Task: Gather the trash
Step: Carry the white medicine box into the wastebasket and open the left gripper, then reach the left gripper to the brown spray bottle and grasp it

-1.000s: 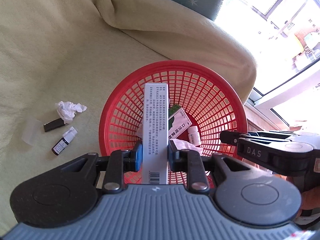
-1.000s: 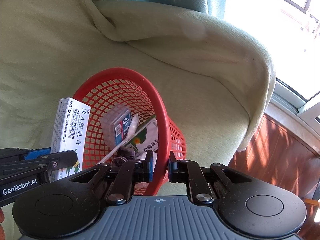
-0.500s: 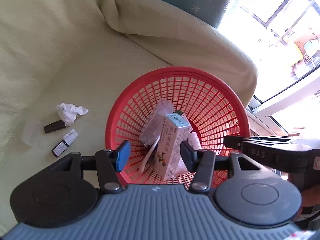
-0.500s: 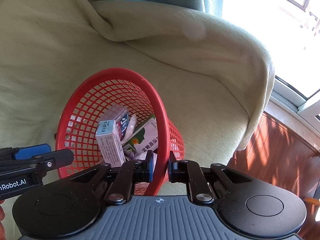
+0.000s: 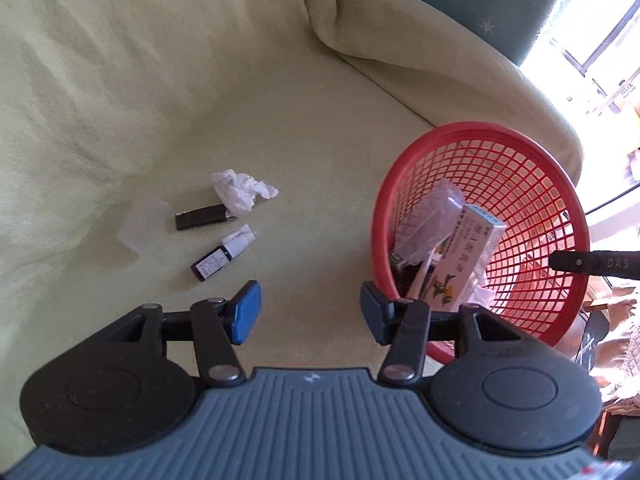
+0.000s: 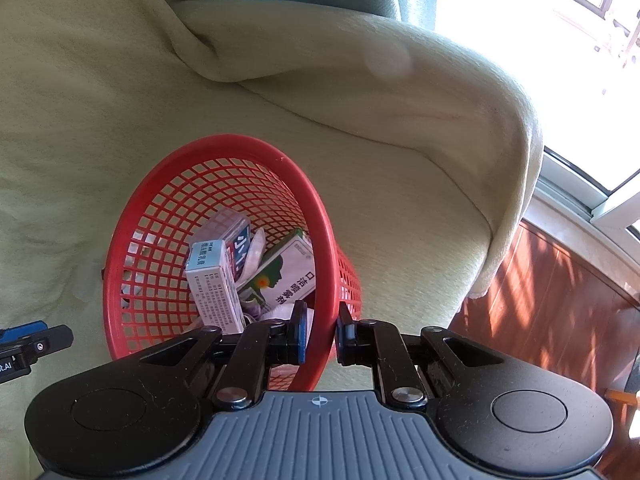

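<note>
Both wrist views look down close over the sofa, sharing the red basket [image 5: 480, 216] [image 6: 216, 240]

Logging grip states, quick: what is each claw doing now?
Left claw: open, empty.
Right claw: shut on the red basket rim.

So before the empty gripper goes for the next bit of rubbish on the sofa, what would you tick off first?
1. Left gripper open and empty: ok.
2. Right gripper clamped on the rim of the red basket, one finger inside and one outside: ok.
3. White carton inside the basket, leaning on the other packs: ok.
4. Rubbish left on the sofa cover: crumpled tissue, dark flat stick, small dark bottle: not ok, not yet collected.
5. Bottle lies apart from the others, free to grasp: ok.
6. Whether the clear plastic piece is rubbish: cannot tell.
</note>
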`<state>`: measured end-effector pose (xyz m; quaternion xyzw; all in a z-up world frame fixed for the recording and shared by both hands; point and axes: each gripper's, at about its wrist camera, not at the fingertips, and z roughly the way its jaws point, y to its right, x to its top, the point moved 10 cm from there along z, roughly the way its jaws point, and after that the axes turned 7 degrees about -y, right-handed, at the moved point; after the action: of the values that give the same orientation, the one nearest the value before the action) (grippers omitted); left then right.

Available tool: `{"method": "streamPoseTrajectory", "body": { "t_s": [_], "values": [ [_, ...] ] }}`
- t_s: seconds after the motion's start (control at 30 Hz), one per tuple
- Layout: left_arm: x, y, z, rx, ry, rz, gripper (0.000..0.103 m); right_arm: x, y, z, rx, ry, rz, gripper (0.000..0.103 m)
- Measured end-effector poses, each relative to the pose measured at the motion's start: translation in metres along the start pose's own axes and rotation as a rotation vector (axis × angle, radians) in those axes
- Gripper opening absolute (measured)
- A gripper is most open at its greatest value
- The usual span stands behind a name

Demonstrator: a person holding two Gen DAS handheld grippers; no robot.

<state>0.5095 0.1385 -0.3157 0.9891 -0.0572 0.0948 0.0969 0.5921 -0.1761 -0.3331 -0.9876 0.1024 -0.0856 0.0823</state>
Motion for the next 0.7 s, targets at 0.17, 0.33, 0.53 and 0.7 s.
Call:
{"method": "streamPoseTrajectory", "body": {
  "t_s": [0.17, 0.33, 0.53, 0.7],
  "values": [
    [-0.011, -0.029, 0.006, 0.026, -0.009, -0.025, 0.049, 0.002, 0.003, 0.002, -0.007, -0.003, 0.005, 0.01],
    [-0.02, -0.044, 0.015, 0.056, -0.027, -0.03, 0.049, 0.002, 0.003, 0.002, -0.015, -0.005, 0.003, 0.01],
    [-0.024, -0.053, 0.019, 0.07, -0.033, -0.03, 0.049, 0.002, 0.003, 0.0, -0.024, -0.008, 0.005, 0.01],
    [-0.026, -0.059, 0.019, 0.072, -0.034, -0.028, 0.049, 0.002, 0.002, -0.002, -0.027, -0.004, 0.002, 0.01]
  ]
}}
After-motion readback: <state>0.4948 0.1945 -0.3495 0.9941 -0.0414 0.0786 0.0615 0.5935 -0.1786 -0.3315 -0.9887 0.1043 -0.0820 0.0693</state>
